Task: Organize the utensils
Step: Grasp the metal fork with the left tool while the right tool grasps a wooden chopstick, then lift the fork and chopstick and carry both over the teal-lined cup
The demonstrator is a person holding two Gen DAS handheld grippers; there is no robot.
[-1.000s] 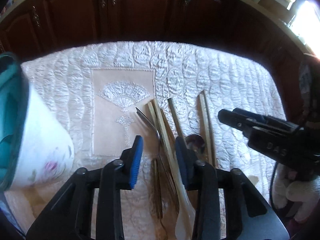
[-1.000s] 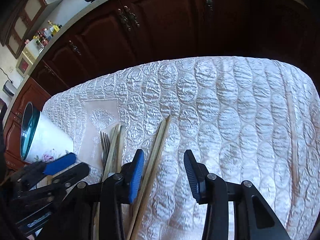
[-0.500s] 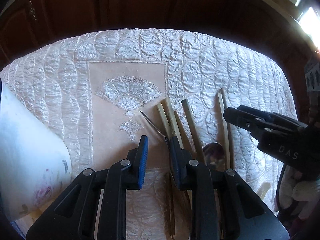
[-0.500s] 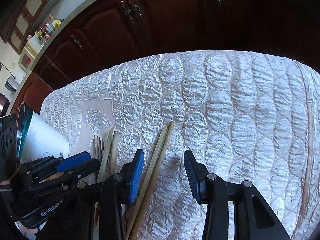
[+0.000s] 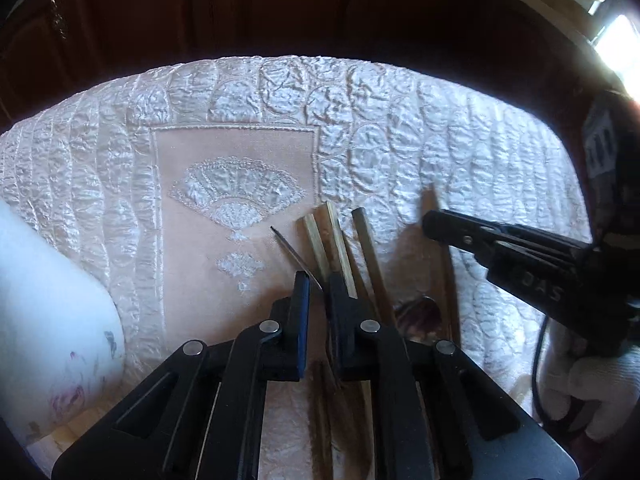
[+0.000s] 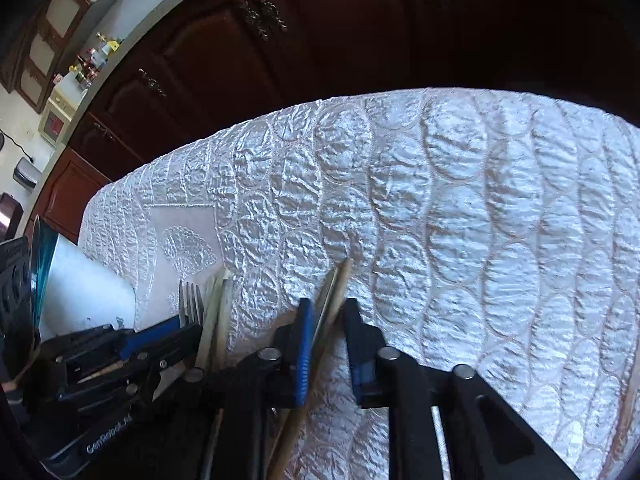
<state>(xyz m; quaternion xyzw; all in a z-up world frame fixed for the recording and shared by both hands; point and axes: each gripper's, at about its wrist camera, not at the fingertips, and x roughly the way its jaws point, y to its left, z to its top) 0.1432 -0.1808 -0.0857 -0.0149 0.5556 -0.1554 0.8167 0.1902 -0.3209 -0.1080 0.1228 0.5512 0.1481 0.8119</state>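
A metal fork (image 5: 294,254) lies on the quilted cloth (image 5: 400,140) beside several wooden chopsticks (image 5: 340,240) and a spoon (image 5: 420,312). My left gripper (image 5: 320,292) points down at them. Its jaws are closing, with the fork's neck pinched between the pads. In the right wrist view the fork tines (image 6: 191,300) stick out past the left gripper (image 6: 188,330). My right gripper (image 6: 328,320) is closing too, with a pair of chopsticks (image 6: 336,284) held between its blue pads. The left view also shows the right gripper (image 5: 432,224).
A white flowered cup (image 5: 48,320) with a teal inside (image 6: 42,264) stands at the left of the cloth. Dark wooden cabinets (image 6: 320,40) run behind the table's far edge. A gloved hand (image 5: 592,392) holds the right gripper.
Both grippers have sunk closer to the cloth and their jaws have narrowed. The left has gone from wide around fork and chopsticks to tight on the fork. The right has closed on the chopstick pair.
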